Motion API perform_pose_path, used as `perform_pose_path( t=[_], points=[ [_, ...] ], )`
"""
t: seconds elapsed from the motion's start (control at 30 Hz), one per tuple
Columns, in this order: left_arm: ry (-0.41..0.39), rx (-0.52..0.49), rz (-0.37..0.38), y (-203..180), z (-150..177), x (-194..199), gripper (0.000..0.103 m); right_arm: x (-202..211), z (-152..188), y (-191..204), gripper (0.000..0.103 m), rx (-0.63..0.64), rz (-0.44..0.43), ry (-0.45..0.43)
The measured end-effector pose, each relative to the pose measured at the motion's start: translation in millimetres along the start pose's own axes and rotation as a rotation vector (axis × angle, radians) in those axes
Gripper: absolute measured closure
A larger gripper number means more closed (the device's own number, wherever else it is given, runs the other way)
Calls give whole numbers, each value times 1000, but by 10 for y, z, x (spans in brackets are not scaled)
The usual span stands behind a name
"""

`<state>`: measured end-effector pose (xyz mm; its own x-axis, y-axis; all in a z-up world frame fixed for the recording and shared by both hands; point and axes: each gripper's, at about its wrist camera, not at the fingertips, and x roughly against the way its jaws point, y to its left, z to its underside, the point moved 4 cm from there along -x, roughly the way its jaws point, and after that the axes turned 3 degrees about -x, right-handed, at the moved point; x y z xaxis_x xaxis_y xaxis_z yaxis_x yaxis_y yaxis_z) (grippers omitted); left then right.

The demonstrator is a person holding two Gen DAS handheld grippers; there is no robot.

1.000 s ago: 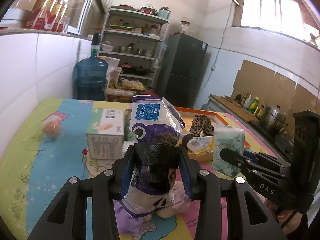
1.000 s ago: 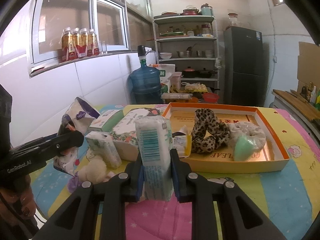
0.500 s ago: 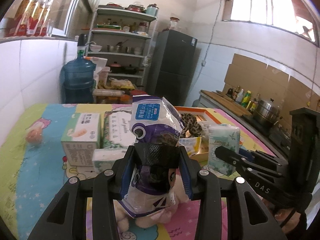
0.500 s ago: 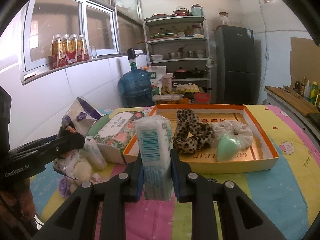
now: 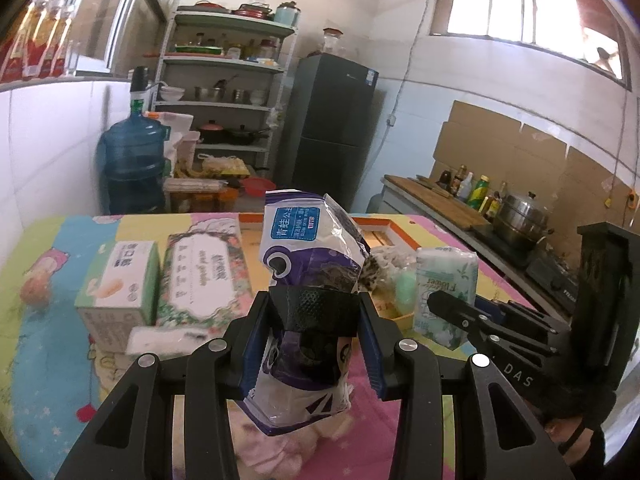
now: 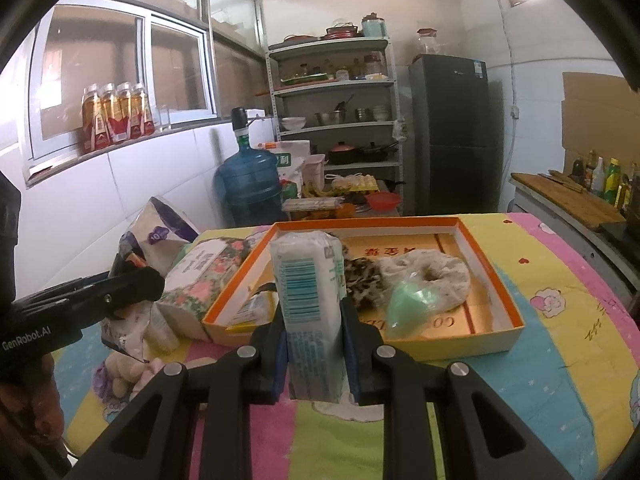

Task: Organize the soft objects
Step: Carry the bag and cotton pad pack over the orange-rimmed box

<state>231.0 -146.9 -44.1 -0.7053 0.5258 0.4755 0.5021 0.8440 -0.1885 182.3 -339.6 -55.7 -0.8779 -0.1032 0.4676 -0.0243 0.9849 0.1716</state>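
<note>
A blue water jug point(image 6: 251, 178) stands by the metal shelves point(image 6: 334, 120) (pots and bowls on them), a dark fridge point(image 5: 334, 132) just beside. Bottles point(image 6: 116, 116) line the window ledge; a steel pot point(image 5: 520, 216) sits on the side counter.

This is a lived-in home kitchen. Against the back wall stands a grey metal shelving rack point(image 6: 334, 120) loaded with pots, bowls, jars and lidded pans, and beside it a tall dark two-door fridge point(image 6: 450, 136). A big blue water jug with a pump top point(image 6: 250, 176) sits on the floor near the white-tiled wall. Along the right side runs a counter with a wooden chopping board point(image 5: 436, 200), a cluster of sauce and oil bottles point(image 5: 474, 190) and a steel steamer pot point(image 5: 520, 218) on a hob. Red-labelled bottles point(image 6: 116, 116) line the window sill. In front, a table wears a bright cartoon-print cloth point(image 6: 560, 340).
</note>
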Motion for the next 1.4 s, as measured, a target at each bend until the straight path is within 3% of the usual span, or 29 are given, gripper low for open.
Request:
perform_pose_path(
  t=[0.97, 1.4],
  points=[
    [4, -59, 18, -521, -470, -696, 60, -188, -339, -627, 79, 8, 41, -46],
    [43, -65, 20, -620, -574, -1052, 60, -307, -521, -884, 79, 14, 59, -63]
  ],
)
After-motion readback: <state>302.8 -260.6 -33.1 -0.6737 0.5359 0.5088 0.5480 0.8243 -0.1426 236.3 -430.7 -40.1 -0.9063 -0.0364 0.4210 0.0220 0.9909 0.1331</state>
